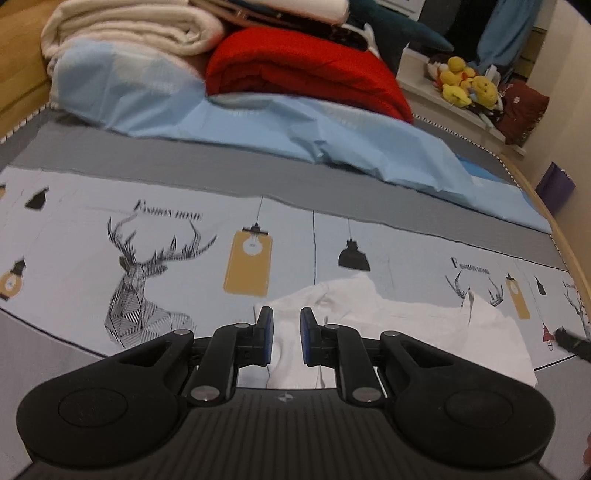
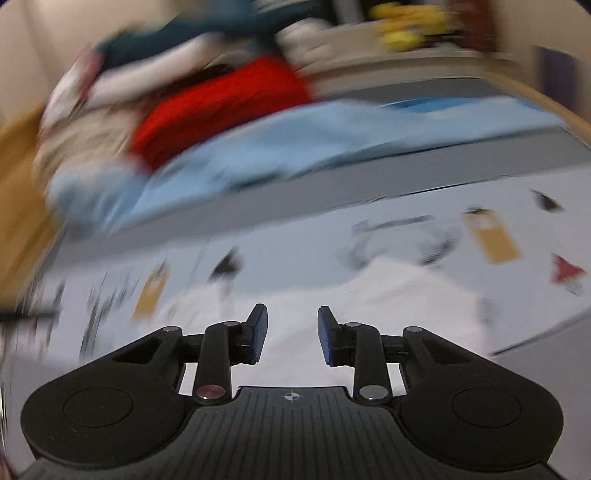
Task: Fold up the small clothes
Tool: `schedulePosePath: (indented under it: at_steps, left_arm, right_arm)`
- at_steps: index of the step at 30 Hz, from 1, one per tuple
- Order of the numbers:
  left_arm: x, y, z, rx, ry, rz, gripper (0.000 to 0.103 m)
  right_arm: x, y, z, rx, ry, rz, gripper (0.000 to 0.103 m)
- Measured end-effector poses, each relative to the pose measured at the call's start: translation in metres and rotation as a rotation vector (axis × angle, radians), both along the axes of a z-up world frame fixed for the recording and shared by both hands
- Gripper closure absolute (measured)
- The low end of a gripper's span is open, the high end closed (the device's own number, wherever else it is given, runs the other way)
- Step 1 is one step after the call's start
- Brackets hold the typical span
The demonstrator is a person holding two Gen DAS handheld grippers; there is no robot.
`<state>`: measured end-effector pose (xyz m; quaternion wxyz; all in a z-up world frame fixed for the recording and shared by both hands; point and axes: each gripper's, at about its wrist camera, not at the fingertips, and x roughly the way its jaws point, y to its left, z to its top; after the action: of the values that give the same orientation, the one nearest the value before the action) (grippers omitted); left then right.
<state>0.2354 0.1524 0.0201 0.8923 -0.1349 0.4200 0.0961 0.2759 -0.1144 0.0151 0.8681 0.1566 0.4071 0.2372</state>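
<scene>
A small white garment (image 1: pixel 424 332) lies rumpled on the printed bedsheet (image 1: pixel 166 236), spreading from the centre to the right in the left wrist view. My left gripper (image 1: pixel 286 314) hovers over the garment's left end with its blue pads a narrow gap apart. The white cloth shows through that gap, and the pads do not press on it. The right wrist view is motion-blurred. There my right gripper (image 2: pixel 291 312) stands open above the white garment (image 2: pixel 406 295), with nothing between its fingers.
At the far side of the bed, folded red (image 1: pixel 306 74) and white (image 1: pixel 129 29) blankets are piled on a crumpled light blue sheet (image 1: pixel 277 125). Yellow plush toys (image 1: pixel 465 85) sit on a shelf at the back right. The wooden bed edge (image 1: pixel 561 236) curves along the right.
</scene>
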Motion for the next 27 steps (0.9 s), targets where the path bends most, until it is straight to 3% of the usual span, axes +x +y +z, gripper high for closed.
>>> schedulePosePath:
  at_steps: [4,10,14,17,21,22,24,25,27]
  left_arm:
    - [0.011,-0.004,-0.022,-0.085,0.057,-0.005,0.086]
    - [0.033,-0.030,-0.065,-0.140,0.150,-0.058,0.086]
    - [0.048,-0.047,-0.098,-0.121,0.215,-0.076,0.067]
    - [0.054,-0.053,-0.119,-0.097,0.267,-0.070,0.059]
    - [0.059,-0.059,-0.139,-0.078,0.313,-0.076,0.057]
    - [0.059,-0.061,-0.142,-0.069,0.318,-0.081,0.058]
    - [0.060,-0.064,-0.144,-0.049,0.315,-0.099,0.086]
    - [0.060,-0.065,-0.141,-0.029,0.305,-0.106,0.094]
    - [0.056,-0.067,-0.121,-0.003,0.246,-0.122,0.096]
  right_arm:
    - [0.019,-0.042,-0.026,-0.001,0.109,-0.229,0.069]
    - [0.038,-0.074,-0.053,0.021,0.198,-0.348,0.069]
    - [0.046,-0.087,-0.066,0.042,0.252,-0.396,0.069]
    - [0.049,-0.098,-0.071,0.062,0.282,-0.425,0.069]
    - [0.054,-0.110,-0.076,0.068,0.300,-0.447,0.069]
    - [0.054,-0.111,-0.077,0.068,0.302,-0.447,0.069]
    - [0.055,-0.111,-0.079,0.067,0.309,-0.442,0.069]
    - [0.055,-0.111,-0.079,0.068,0.312,-0.440,0.069]
    - [0.054,-0.110,-0.080,0.063,0.318,-0.437,0.069]
